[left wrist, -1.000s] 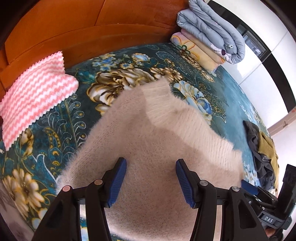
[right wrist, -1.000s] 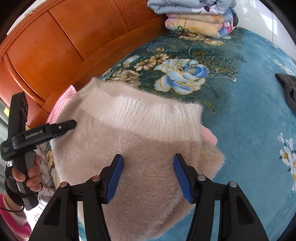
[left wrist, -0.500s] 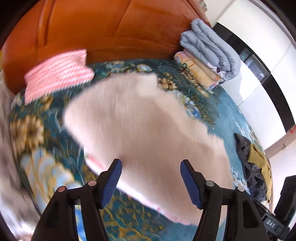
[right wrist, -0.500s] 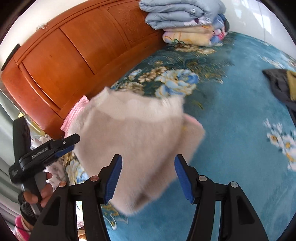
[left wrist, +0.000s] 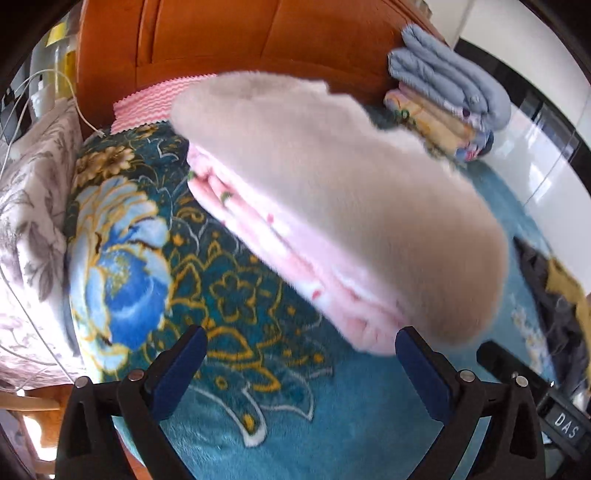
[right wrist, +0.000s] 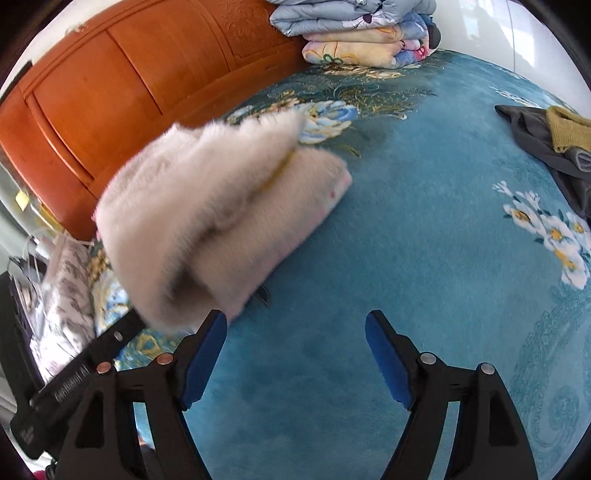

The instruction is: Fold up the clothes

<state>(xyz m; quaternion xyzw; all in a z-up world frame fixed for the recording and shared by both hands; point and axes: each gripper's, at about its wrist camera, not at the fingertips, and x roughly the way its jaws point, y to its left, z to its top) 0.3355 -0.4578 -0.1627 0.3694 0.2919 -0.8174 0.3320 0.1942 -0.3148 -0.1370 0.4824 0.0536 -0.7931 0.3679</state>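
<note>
A folded beige fuzzy sweater (left wrist: pixel 351 192) lies on top of a folded pink garment (left wrist: pixel 295 254) on the teal floral bedspread (left wrist: pixel 258 387). My left gripper (left wrist: pixel 299 369) is open and empty, just in front of the stack's near edge. In the right wrist view the same beige sweater (right wrist: pixel 221 221) sits to the upper left. My right gripper (right wrist: pixel 295 354) is open and empty over bare bedspread (right wrist: pixel 406 258), its left finger close to the sweater's near corner. The left gripper's body (right wrist: pixel 74 376) shows at the lower left of that view.
An orange wooden headboard (right wrist: pixel 129 92) stands behind. A pink zigzag cloth (left wrist: pixel 155 103) lies by it. Stacked folded blankets (right wrist: pixel 362 33) sit at the far corner. A dark and mustard clothes pile (right wrist: pixel 546 136) lies at the right. A floral pillow (left wrist: pixel 29 206) is at the left.
Both grippers have pulled back off the beige sweater, from over it to its near edge. The pink garment under it now shows. Both stayed open.
</note>
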